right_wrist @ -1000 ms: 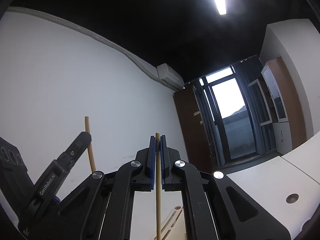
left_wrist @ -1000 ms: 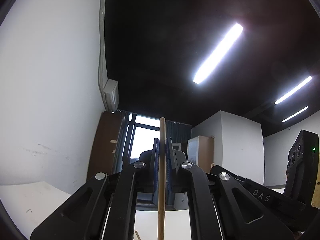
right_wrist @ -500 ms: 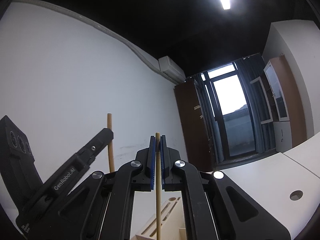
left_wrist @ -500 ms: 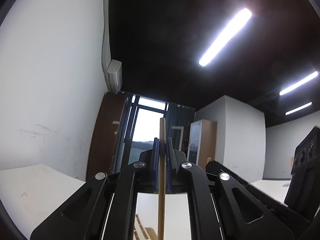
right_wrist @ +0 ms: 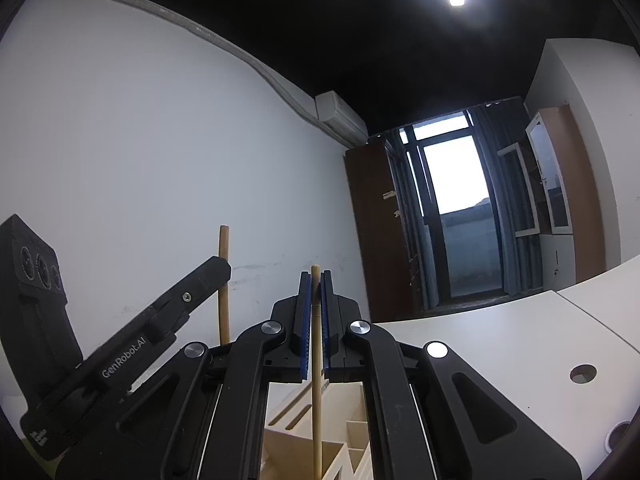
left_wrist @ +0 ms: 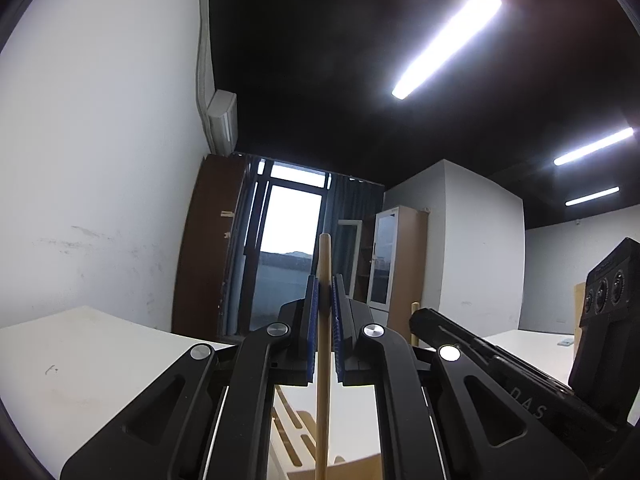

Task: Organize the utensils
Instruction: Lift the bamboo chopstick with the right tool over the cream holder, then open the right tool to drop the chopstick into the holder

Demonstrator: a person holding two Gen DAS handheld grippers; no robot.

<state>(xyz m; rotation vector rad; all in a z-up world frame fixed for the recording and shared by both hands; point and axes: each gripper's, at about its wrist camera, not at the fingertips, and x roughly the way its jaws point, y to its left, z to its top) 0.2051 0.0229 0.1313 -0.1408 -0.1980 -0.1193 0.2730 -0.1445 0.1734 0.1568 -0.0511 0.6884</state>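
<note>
Each gripper is clenched on an upright wooden stick: the left gripper [left_wrist: 324,320] grasps one chopstick [left_wrist: 322,380]; the right gripper [right_wrist: 315,320] grasps another [right_wrist: 316,392]; the slotted wooden organizer [right_wrist: 340,452] on the surface [right_wrist: 500,360] lies directly below both, nearer the right gripper.

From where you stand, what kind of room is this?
Probably an office or lab room rather than a home kitchen: long white tables with a cable hole, a glass-door cabinet, strip ceiling lights, and a wall air conditioner near a tall curtained window.
</note>
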